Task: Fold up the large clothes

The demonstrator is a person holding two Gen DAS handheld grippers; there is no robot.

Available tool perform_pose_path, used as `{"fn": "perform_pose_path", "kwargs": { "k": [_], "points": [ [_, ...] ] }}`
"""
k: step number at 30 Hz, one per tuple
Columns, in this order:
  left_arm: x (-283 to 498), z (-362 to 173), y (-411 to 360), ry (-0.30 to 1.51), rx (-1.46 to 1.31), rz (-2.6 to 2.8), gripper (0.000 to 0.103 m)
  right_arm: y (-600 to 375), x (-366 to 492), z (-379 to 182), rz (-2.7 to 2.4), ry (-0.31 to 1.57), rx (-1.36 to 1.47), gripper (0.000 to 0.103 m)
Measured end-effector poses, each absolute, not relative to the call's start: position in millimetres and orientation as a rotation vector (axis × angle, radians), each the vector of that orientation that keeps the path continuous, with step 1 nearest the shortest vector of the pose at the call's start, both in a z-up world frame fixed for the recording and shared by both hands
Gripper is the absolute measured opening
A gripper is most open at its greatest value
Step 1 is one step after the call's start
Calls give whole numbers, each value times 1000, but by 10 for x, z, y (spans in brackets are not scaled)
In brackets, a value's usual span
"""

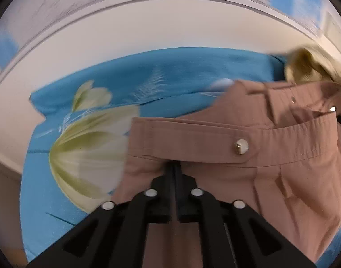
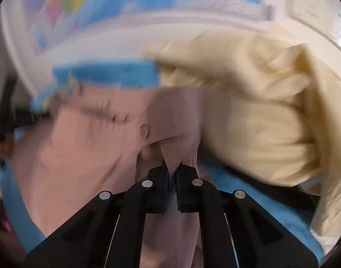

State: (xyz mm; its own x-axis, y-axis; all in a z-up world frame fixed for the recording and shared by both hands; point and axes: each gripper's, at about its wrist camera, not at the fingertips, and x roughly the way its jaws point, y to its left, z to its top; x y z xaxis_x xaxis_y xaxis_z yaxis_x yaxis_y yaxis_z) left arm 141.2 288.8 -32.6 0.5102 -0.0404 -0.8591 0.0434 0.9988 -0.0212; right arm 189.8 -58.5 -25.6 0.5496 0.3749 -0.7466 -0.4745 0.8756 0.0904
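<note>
Left wrist view first: the left gripper (image 1: pixel 175 167) has its jaws pressed together on the dusty-pink cotton trousers (image 1: pixel 237 156), pinching the cloth just under the buttoned waistband tab, whose pearly round button (image 1: pixel 241 146) sits at about two o'clock from the fingertips. The trousers lie over a bright blue cloth printed with pale yellow flowers (image 1: pixel 116 84) that spreads away to nine and twelve o'clock on the white bench (image 1: pixel 148 33). A pale yellow garment (image 1: pixel 304 67) is bunched at one o'clock.

Over to the right wrist view, blurred: the right gripper (image 2: pixel 172 167) is clamped on a fold of the same pink trousers (image 2: pixel 81 145), cloth rising out between the tips towards twelve. The cream-yellow heap (image 2: pixel 259 111) fills two o'clock, blue cloth (image 2: pixel 107 73) showing at eleven.

By my reading, both ends of the waistband are gripped and the garment is still rumpled, so no fold is laid yet; spreading and folding all remain.
</note>
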Motion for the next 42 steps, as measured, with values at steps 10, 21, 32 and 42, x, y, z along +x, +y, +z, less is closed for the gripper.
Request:
{"fn": "perform_pose_path", "kwargs": {
  "k": [10, 21, 32, 42],
  "points": [
    [1214, -266, 3328, 965, -123, 79, 36, -829, 1841, -304, 461, 915, -13, 56],
    [333, -180, 3404, 945, -168, -82, 73, -1083, 1185, -393, 526, 919, -84, 79],
    [146, -450, 3444, 983, -308, -168, 18, -1384, 899, -562, 703, 965, 120, 7],
    [146, -469, 3581, 985, -313, -49, 28, -1465, 1023, -690, 560, 996, 62, 24]
  ]
}}
